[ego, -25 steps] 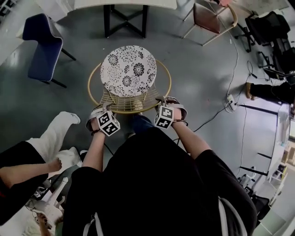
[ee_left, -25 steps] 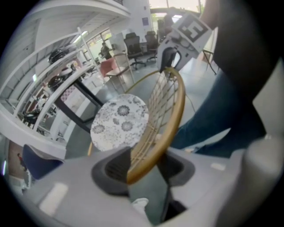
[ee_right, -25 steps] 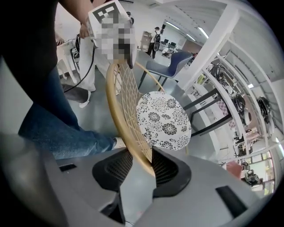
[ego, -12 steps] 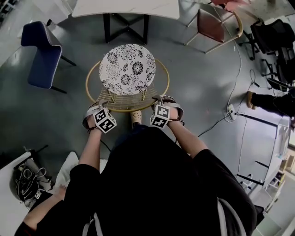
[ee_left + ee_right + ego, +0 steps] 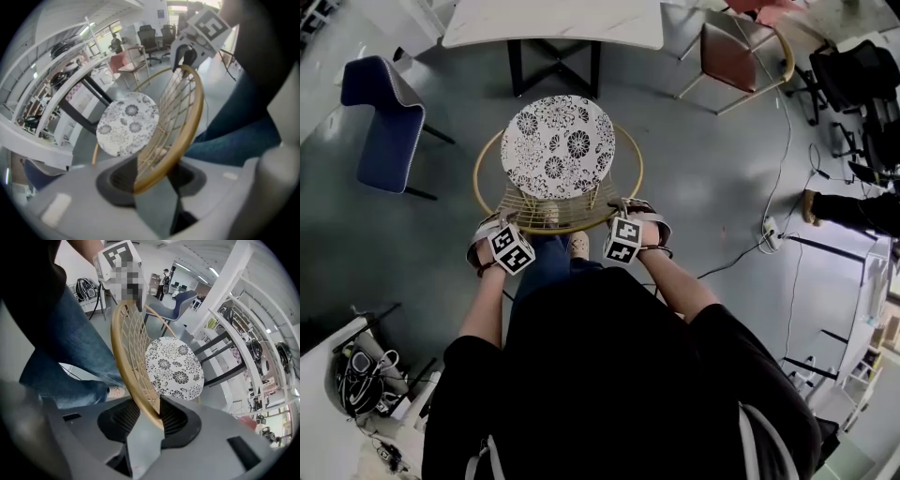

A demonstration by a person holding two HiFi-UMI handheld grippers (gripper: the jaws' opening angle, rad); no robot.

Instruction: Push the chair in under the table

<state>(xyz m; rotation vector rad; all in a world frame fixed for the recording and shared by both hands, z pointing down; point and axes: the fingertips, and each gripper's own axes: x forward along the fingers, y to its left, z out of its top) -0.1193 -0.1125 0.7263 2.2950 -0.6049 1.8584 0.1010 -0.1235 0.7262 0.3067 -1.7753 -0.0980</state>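
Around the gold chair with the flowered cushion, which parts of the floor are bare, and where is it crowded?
Bare floor: the strip between the gold chair and the white table, the patch between it and the blue chair, and the wide area to its right, up to the red chair and the power strip. Crowded: the right edge, with black office chairs.

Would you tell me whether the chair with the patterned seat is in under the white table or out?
Out. In the head view the chair stands wholly short of the table, with floor showing between them.
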